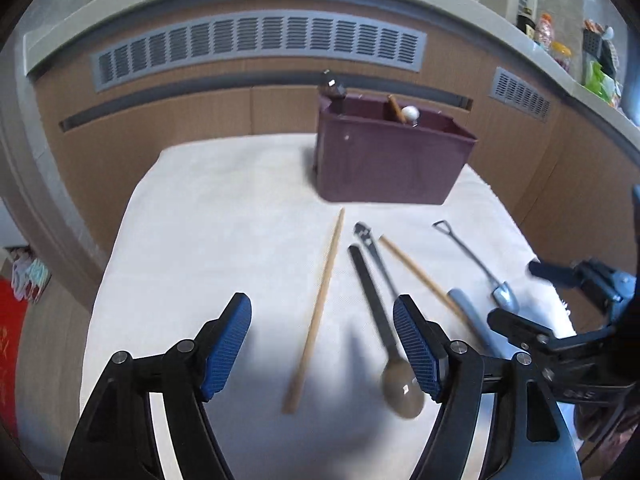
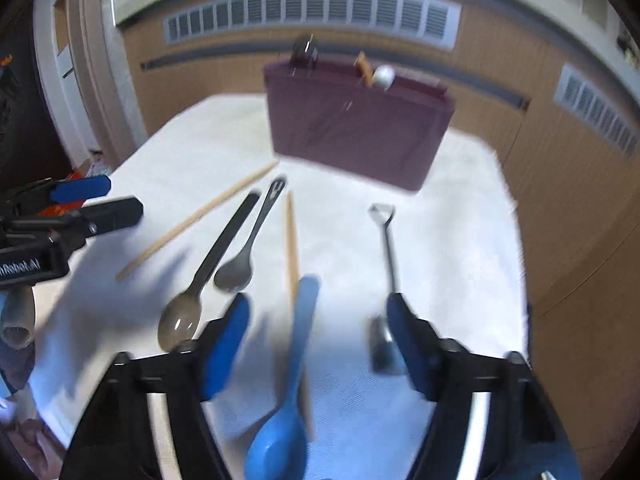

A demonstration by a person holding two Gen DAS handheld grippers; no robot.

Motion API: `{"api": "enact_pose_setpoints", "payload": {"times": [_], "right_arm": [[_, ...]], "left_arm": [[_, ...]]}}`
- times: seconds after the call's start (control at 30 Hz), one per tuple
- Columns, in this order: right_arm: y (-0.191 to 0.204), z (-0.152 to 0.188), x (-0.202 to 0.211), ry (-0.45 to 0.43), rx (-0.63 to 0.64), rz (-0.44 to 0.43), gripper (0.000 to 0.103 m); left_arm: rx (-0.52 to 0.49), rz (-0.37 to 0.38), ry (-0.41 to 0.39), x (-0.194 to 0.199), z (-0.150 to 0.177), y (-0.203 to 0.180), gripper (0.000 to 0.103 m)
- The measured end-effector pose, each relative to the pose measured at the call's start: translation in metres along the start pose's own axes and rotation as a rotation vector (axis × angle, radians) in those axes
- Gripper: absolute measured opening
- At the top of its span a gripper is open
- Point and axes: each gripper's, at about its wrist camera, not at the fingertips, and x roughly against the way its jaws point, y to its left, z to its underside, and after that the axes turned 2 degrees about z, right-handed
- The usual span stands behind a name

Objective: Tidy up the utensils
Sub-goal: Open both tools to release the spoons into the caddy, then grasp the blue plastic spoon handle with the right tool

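Observation:
Several utensils lie on a white cloth (image 1: 200,208). In the left wrist view a wooden chopstick (image 1: 316,312) lies between my open left gripper's (image 1: 322,344) fingers, with a dark-handled spoon (image 1: 380,332) at the right finger. A second chopstick (image 1: 420,272), a slim metal spoon (image 1: 374,256) and a shovel-shaped spoon (image 1: 480,264) lie further right. My open right gripper (image 2: 316,340) hovers over a blue spoon (image 2: 292,380) and a chopstick (image 2: 294,264); the shovel-shaped spoon (image 2: 386,280) is by its right finger. A maroon holder box (image 1: 384,152) stands behind, also in the right wrist view (image 2: 356,128).
The box holds a few utensils, among them a white-tipped one (image 1: 410,113) and a brown stick (image 1: 396,107). A wooden cabinet with vent grilles (image 1: 256,46) stands behind the table. The right gripper shows at the right edge (image 1: 560,320), the left gripper at the left edge (image 2: 60,220).

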Motion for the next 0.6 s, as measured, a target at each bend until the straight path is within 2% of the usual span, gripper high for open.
{"api": "enact_pose_setpoints", "payload": {"times": [0.17, 0.23, 0.37, 0.43, 0.6], "right_arm": [[0.005, 0.005, -0.016, 0.049, -0.009, -0.015, 0.042], [0.008, 0.005, -0.021, 0.07, -0.003, -0.014, 0.03], [0.011, 0.004, -0.031, 0.097, 0.006, 0.0, 0.028], [0.014, 0.006, -0.033, 0.106, 0.01, 0.005, 0.014], [0.009, 0.006, -0.019, 0.065, -0.006, 0.014, 0.011]], "left_arm": [[0.072, -0.004, 0.023, -0.005, 0.007, 0.021, 0.074], [0.089, -0.004, 0.032, -0.008, 0.009, 0.028, 0.074], [0.115, -0.003, 0.049, -0.014, 0.011, 0.039, 0.074], [0.127, 0.0, 0.056, -0.016, 0.011, 0.043, 0.075], [0.139, 0.0, 0.067, -0.017, 0.013, 0.045, 0.075]]}}
